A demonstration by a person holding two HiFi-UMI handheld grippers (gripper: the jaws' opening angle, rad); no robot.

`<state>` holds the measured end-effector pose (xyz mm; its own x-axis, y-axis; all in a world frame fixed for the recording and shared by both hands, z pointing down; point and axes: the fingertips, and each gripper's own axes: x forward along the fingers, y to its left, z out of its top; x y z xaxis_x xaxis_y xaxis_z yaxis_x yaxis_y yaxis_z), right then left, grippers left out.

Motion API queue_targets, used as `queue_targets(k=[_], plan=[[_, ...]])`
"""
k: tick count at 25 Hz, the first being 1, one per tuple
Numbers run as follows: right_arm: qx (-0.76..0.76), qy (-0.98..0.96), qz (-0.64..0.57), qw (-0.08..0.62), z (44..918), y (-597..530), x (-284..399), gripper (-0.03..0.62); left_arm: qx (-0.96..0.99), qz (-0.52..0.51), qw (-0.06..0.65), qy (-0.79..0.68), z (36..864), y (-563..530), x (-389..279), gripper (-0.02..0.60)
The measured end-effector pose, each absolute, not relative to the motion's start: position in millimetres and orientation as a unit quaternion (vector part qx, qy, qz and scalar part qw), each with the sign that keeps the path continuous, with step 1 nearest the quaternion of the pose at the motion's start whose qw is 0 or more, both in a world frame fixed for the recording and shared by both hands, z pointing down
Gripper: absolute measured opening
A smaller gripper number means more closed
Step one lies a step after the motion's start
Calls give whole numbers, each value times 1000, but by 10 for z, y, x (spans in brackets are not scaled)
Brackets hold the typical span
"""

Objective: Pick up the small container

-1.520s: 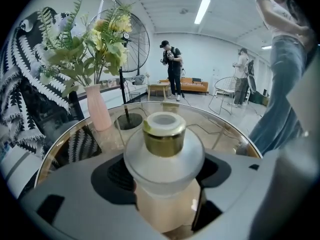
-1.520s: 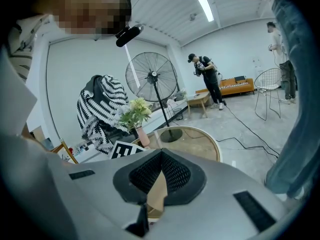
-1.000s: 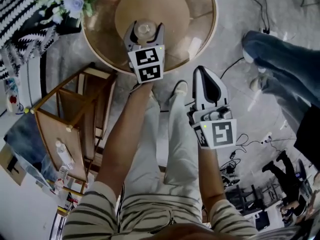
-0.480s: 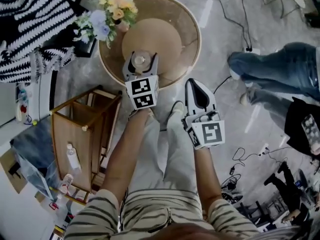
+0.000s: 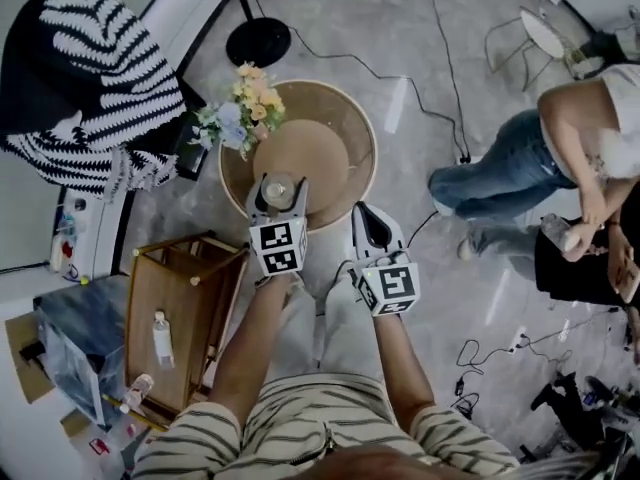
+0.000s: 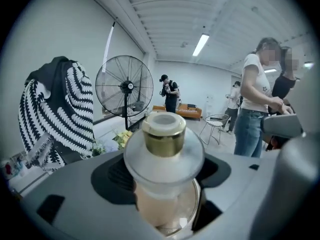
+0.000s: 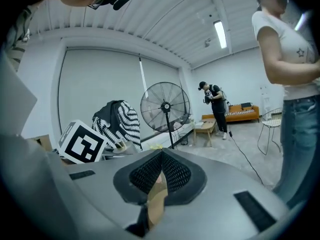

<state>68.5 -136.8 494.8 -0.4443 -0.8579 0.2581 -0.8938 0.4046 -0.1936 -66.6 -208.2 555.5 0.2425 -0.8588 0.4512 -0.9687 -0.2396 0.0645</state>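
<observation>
Left gripper view: small container clamped between jaws

The small container (image 6: 162, 169), a clear jar with a gold collar and pale lid, stands upright between the jaws of the left gripper (image 5: 277, 200). Both pads press on its sides, so the jaws stand wide apart. From the head view, the container appears over the near part of the round table (image 5: 350, 128), close to the flowers (image 5: 240, 113). The right gripper (image 5: 362, 213) is just beside it, jaws closed together and empty. A wooden shelf (image 5: 190, 318) stands at the left.
</observation>
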Motion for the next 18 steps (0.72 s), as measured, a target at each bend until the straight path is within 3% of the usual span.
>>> queue_targets(k=[18], plan=[[512, -850, 112, 44, 3696, -1136, 542, -6, 800, 142, 130, -568, 4105, -1476, -605, 327]])
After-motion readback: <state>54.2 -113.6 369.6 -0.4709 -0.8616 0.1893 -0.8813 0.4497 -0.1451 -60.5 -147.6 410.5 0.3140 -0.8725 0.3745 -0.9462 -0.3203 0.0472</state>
